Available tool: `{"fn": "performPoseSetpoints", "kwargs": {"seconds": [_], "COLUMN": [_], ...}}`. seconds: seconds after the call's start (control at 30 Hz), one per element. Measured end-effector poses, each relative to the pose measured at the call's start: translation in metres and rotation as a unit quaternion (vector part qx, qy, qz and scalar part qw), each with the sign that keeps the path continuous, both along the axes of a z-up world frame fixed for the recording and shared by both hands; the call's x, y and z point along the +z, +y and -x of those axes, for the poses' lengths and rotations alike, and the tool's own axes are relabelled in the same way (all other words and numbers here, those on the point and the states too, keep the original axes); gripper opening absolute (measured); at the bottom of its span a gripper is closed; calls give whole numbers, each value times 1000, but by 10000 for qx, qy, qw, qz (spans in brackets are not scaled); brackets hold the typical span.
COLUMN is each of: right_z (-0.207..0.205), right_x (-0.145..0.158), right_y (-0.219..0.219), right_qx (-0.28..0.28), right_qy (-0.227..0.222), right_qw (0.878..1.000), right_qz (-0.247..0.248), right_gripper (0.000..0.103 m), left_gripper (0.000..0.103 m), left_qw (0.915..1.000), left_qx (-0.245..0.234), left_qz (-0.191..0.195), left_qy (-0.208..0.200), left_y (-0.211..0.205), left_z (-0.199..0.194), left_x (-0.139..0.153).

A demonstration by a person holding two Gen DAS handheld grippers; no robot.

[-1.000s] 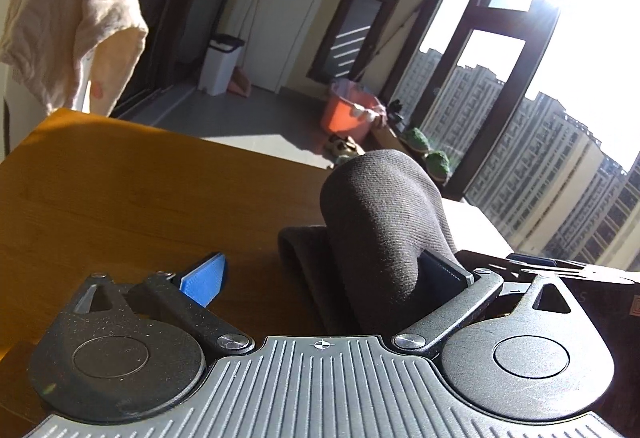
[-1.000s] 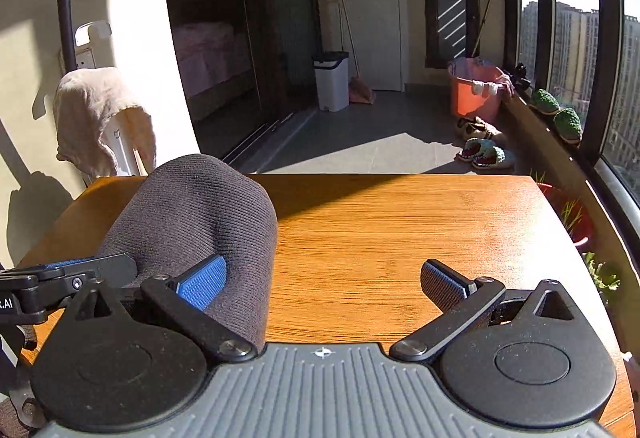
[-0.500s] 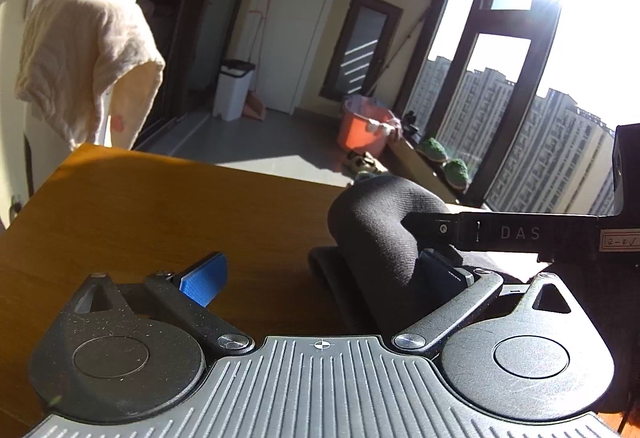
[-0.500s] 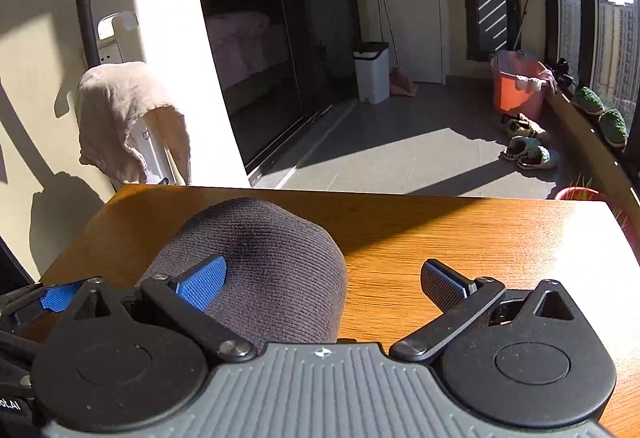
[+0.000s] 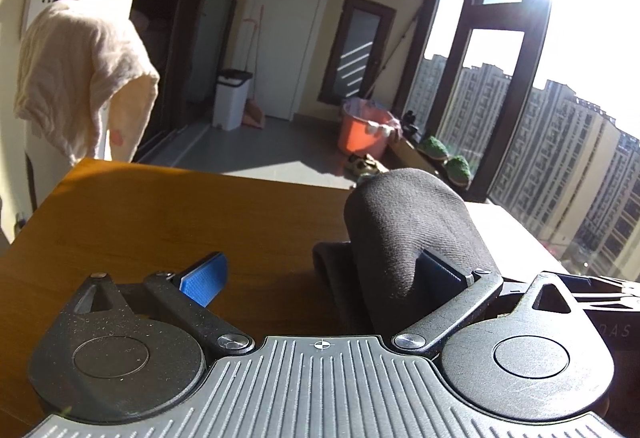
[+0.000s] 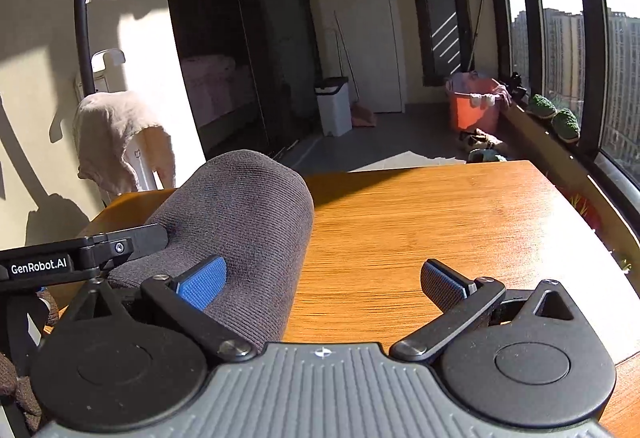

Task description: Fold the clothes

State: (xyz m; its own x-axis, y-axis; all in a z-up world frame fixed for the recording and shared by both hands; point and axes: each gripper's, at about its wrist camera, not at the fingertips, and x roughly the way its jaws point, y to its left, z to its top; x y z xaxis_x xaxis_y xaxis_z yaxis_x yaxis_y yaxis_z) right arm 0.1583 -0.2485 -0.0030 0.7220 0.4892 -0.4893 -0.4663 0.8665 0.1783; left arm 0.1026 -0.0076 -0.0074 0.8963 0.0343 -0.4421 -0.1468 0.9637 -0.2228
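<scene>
Your left gripper (image 5: 320, 270) is spread wide over the wooden table (image 5: 140, 214), with the dark knit garment (image 5: 404, 222) humped up over its right finger, so that pad is mostly buried and you can't tell how much cloth lies beneath. On the right gripper (image 6: 324, 282), also spread with nothing pinched, the same garment (image 6: 244, 206) drapes against the left blue pad (image 6: 202, 282). Its lower edge is cut off behind the gripper body.
</scene>
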Motion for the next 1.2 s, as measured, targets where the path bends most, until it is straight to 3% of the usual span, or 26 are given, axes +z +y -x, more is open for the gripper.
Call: {"fn": "performPoseSetpoints", "kwargs": {"seconds": [0.27, 0.43, 0.57, 0.7, 0.83, 0.9, 0.97, 1.2], "right_z": [3, 10, 8, 6, -11, -24, -37, -38], "right_x": [-1, 0, -1, 10, 37, 39, 27, 9], "right_y": [1, 10, 7, 2, 15, 41, 75, 76], "right_qx": [-165, -263, -227, 94, 804, 909, 994, 811], "right_qy": [-72, -303, -261, -233, 91, 165, 213, 164], "right_qw": [9998, 9987, 9991, 9996, 9955, 9957, 9924, 9960], "right_qz": [62, 321, 245, 98, -488, -105, 688, 327], "right_gripper": [103, 103, 103, 103, 103, 103, 103, 103], "left_gripper": [103, 103, 103, 103, 103, 103, 103, 103], "left_qw": [9999, 9982, 9994, 9995, 9993, 9994, 9993, 9988], "left_qx": [151, 151, 120, 130, 111, 111, 186, 312], "left_qz": [53, 585, 313, 283, 350, 316, 300, 357], "left_qy": [-18, -50, -23, 58, 112, 101, 131, 75], "left_y": [-3, 4, 0, 2, 4, 4, 4, 10], "left_z": [10, 20, 21, 22, 20, 21, 21, 31], "left_x": [1, 0, 2, 0, -1, -1, -1, 2]}}
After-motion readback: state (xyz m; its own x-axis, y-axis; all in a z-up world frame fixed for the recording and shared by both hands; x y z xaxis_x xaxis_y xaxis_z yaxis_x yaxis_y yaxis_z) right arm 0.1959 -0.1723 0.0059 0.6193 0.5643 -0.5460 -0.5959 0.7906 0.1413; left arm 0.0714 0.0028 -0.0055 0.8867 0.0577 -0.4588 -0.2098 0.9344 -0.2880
